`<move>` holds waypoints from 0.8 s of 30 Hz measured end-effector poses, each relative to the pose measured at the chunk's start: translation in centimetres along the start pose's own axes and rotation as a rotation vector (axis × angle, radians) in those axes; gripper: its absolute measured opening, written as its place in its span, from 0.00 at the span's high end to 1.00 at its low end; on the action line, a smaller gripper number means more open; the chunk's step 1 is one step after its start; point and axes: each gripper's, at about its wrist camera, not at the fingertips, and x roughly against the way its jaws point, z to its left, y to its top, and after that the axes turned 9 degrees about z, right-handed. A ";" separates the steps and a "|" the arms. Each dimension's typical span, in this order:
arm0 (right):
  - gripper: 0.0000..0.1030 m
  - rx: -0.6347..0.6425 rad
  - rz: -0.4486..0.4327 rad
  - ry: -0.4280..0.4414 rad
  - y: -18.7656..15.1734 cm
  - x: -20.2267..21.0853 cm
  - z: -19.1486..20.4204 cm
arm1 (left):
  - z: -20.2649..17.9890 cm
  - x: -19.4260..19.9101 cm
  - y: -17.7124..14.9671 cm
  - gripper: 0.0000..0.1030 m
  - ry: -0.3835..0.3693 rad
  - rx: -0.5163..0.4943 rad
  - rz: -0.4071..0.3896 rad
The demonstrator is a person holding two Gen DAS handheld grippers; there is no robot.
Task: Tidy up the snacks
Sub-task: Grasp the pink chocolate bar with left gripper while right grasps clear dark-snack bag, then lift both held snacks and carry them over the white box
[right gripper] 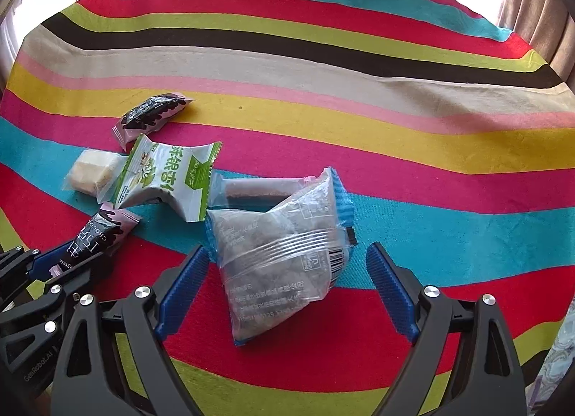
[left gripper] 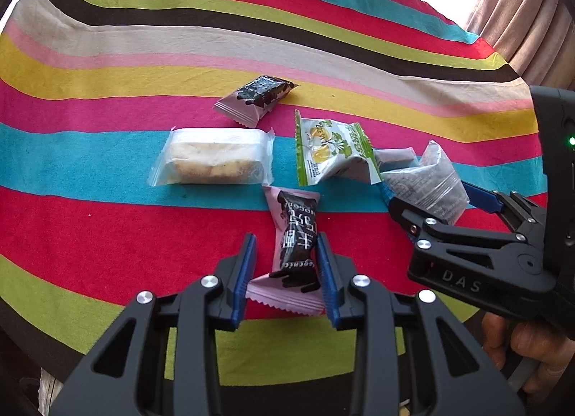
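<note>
Several wrapped snacks lie on the striped cloth (left gripper: 107, 222). My left gripper (left gripper: 287, 265) has its blue pads on both sides of a pink-and-black chocolate bar (left gripper: 296, 236), partly closed around it; the bar also shows in the right wrist view (right gripper: 97, 236). My right gripper (right gripper: 287, 283) is wide open around a clear bag with a blue edge (right gripper: 280, 257), apart from it on both sides; it also shows in the left wrist view (left gripper: 427, 182). A green-and-white packet (left gripper: 330, 150), a clear-wrapped pale cake (left gripper: 212, 157) and a second chocolate bar (left gripper: 258, 94) lie beyond.
A small clear-wrapped bar (right gripper: 251, 191) lies behind the clear bag. Curtains (left gripper: 521, 13) hang at the far right beyond the table edge. The far stripes of the cloth (right gripper: 323, 56) carry nothing.
</note>
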 end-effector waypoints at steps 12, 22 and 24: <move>0.55 -0.029 -0.017 0.076 -1.6 1.0 -0.5 | -0.4 1.1 -0.5 0.72 0.021 0.011 -0.027; 0.58 -0.058 -0.014 0.106 -4.2 2.3 -1.3 | -1.0 1.0 -1.3 0.74 0.046 -0.019 0.011; 0.59 -0.067 -0.020 0.110 -4.7 2.8 -1.6 | -1.2 0.4 -1.7 0.74 0.046 -0.029 0.059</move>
